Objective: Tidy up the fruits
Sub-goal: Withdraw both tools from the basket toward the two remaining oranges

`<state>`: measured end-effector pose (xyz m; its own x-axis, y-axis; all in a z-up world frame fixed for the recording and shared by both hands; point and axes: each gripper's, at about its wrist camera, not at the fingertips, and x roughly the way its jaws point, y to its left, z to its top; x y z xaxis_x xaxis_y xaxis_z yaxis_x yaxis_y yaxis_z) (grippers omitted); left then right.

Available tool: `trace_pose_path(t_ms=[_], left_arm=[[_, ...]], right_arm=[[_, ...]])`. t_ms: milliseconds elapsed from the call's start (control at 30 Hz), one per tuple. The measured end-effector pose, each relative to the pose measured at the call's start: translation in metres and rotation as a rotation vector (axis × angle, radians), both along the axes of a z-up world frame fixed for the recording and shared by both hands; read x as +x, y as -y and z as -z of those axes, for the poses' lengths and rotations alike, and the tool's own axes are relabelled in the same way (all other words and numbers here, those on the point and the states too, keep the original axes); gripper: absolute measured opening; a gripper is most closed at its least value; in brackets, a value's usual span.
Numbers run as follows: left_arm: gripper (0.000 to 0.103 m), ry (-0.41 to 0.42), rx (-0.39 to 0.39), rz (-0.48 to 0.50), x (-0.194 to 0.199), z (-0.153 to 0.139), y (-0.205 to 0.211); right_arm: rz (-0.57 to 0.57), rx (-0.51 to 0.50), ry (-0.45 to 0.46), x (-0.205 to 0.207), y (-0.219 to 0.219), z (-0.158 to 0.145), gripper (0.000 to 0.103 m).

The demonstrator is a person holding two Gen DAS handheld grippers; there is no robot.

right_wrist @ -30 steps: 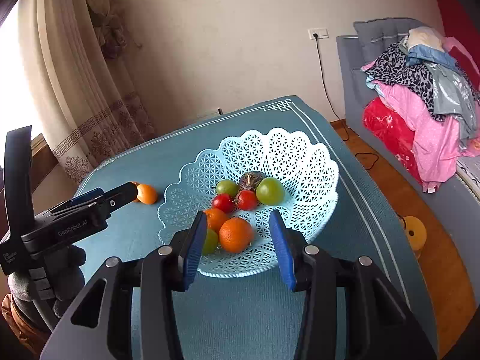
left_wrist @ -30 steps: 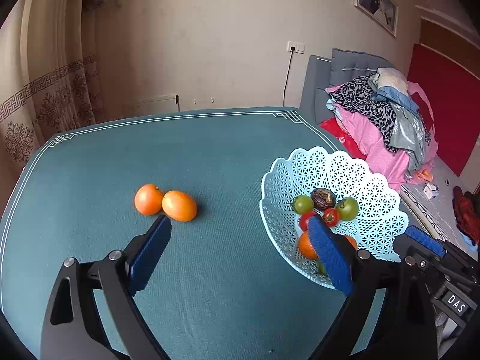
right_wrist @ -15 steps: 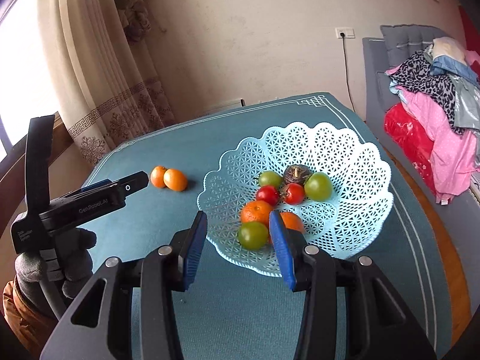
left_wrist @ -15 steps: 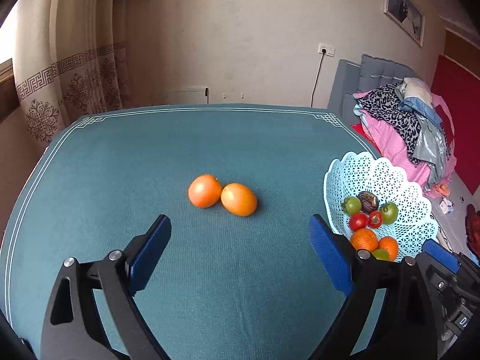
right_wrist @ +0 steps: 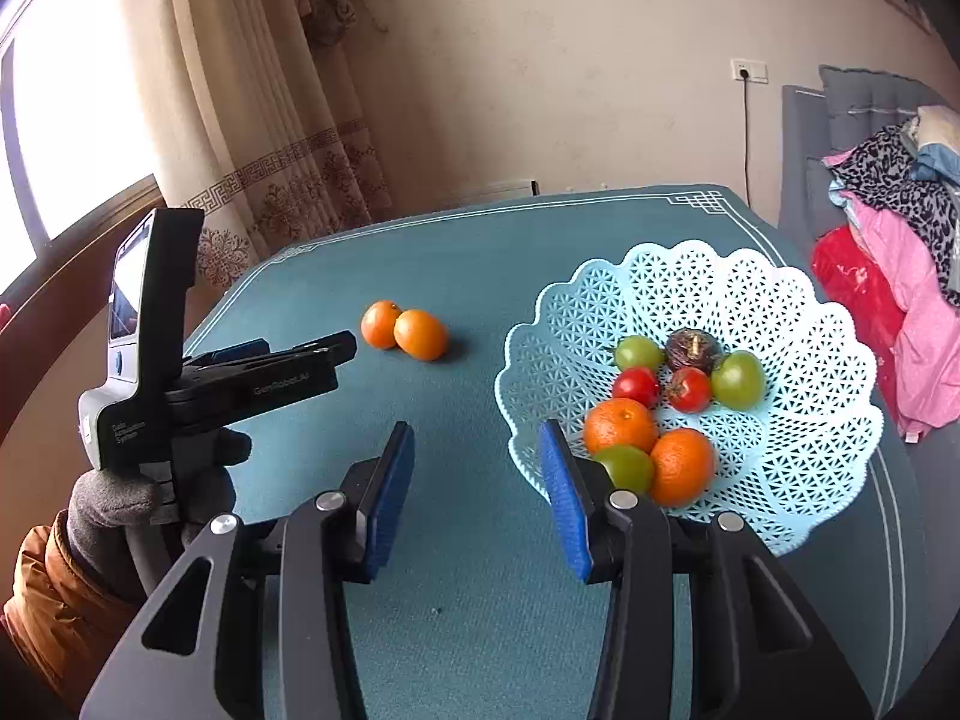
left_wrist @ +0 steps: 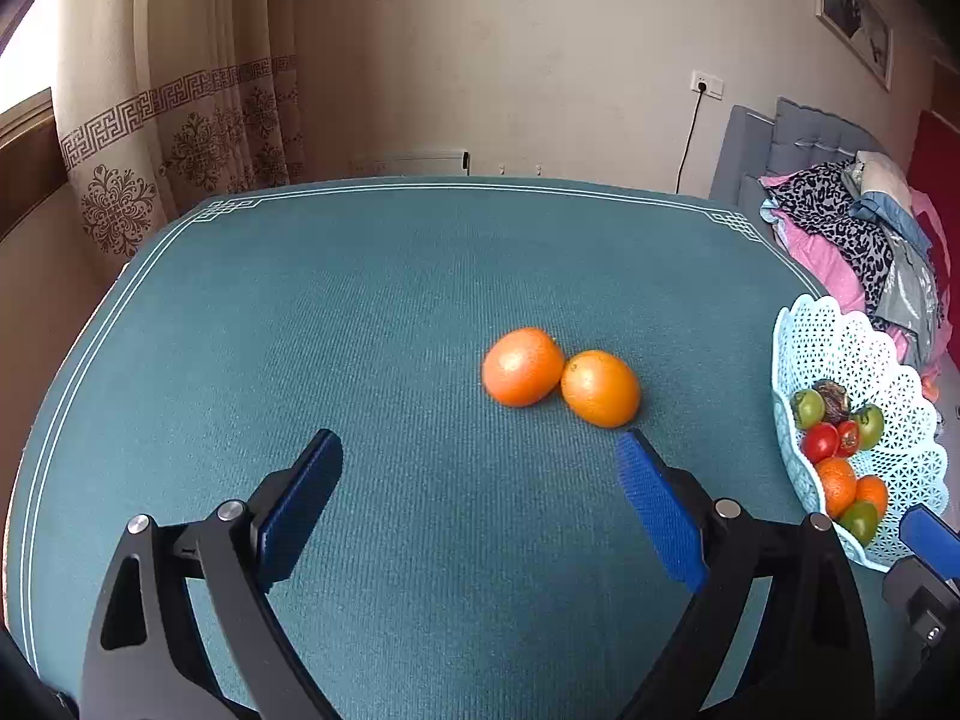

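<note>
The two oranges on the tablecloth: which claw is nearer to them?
Left. The left claw hangs open just short of the two oranges; the right claw is open, farther back by the basket.

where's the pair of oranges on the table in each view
Left wrist: the pair of oranges lies just right of centre on the teal table, ahead of the open left gripper.
Right wrist: the pair sits left of centre, beyond the left gripper's tips.
Shared landmark: the light blue basket, to the right of the oranges in both views.
</note>
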<state>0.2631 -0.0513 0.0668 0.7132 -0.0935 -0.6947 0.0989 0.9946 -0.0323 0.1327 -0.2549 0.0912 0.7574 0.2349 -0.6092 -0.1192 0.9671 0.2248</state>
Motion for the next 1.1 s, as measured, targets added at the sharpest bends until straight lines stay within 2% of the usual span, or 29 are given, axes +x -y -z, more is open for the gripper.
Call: trace_pose_path(t_ms=[300,567,700,867,1100], left_arm=[[0.094,-0.023,0.047,-0.014,0.024,0.015,-0.004],[0.093,-0.034,0.091,0.017,0.046,0.026,0.007],[0.086,-0.048,0.099,0.035,0.057,0.030,0.010],[0.082,-0.058,0.095,0.061,0.066,0.032,0.013],[0.072,-0.098,0.063,0.124,0.079,0.036,0.015]], right_arm=[[-0.064,-0.013,-0.016,0.012,-0.027,0.004,0.044],[-0.093,-0.032,-0.035,0.019,-0.039,0.010,0.044],[-0.099,-0.034,-0.046,0.021,-0.041,0.012,0.044],[-0.103,-0.038,-0.057,0.026,-0.045,0.016,0.044],[-0.114,-0.048,-0.060,0.029,-0.050,0.018,0.044]])
